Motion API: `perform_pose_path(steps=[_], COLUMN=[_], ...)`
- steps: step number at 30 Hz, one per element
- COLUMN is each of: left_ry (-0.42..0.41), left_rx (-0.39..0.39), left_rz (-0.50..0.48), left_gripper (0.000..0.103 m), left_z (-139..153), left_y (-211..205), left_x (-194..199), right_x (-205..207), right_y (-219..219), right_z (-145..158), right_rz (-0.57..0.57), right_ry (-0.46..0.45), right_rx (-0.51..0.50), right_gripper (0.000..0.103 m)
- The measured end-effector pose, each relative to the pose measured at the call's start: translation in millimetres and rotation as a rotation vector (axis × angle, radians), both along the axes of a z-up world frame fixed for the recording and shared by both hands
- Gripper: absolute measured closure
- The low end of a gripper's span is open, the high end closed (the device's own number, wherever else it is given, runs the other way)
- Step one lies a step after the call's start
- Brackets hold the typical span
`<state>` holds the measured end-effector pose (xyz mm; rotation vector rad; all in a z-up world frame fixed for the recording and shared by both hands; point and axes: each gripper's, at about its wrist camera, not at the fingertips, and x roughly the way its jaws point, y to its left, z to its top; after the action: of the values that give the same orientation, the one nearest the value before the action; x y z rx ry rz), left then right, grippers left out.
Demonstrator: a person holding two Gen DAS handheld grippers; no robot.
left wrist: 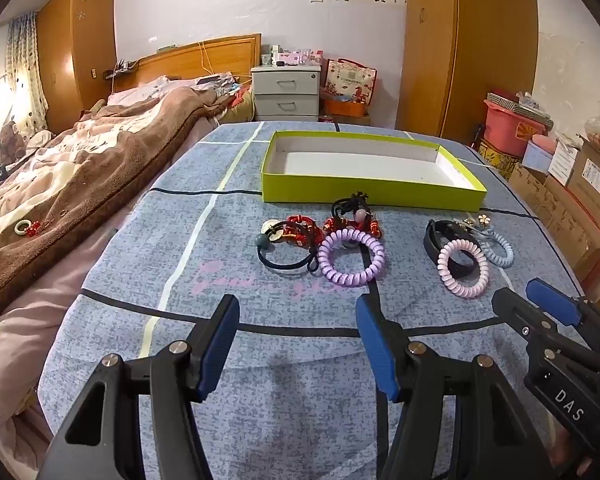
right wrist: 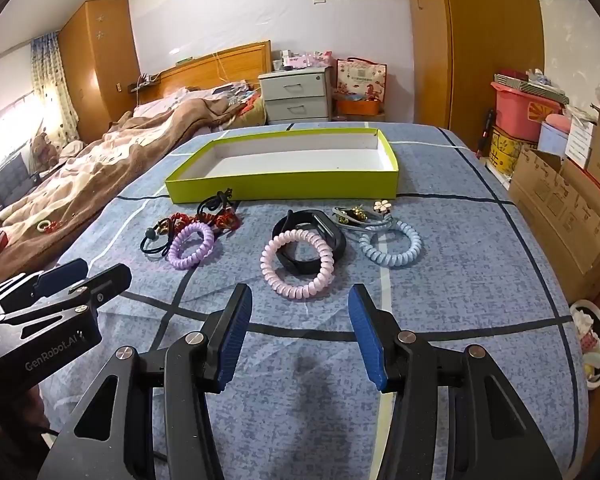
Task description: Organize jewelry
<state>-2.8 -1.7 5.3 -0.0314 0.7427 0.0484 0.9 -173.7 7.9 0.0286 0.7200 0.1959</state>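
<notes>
Two grippers hover over the blue patterned bedspread [right wrist: 440, 280], left gripper [left wrist: 298, 344] and right gripper [right wrist: 300, 332], jaws wide apart, holding nothing. Beyond the jaws lie a pink coiled plastic hair tie [right wrist: 297, 263], a purple coiled hair tie [left wrist: 351, 256] and other pieces. The shallow lime-green cardboard box [right wrist: 284, 190] behind them holds nothing.

On the worktop [right wrist: 480, 280], the box [right wrist: 284, 190] lies at the back, two groups of hair ties [right wrist: 192, 246] [right wrist: 298, 264] lie before it, left and right, and the bed [right wrist: 100, 168] stands left of the worktop.
</notes>
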Motion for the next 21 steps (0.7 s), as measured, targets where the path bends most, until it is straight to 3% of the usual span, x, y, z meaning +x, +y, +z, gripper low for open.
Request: perform_pose_path(steps=[8,21], left_ry=[-0.002,-0.101], left_rx=[-0.004,0.050], left_rz=[-0.003,-0.013], left_gripper=[0.041,0.041], left_z=[-0.8,12.3], left_y=[1.8,-6.7], left_x=[1.2,-1.1], right_x=[-2.1,-3.0], right_y=[0.5,-5.0], right_z=[1.1,8.4], right_rz=[-0.007,-0.038], right_ry=[-0.009,-0.062], right_rx=[-0.001,0.024], right_gripper=[0.052,0.052])
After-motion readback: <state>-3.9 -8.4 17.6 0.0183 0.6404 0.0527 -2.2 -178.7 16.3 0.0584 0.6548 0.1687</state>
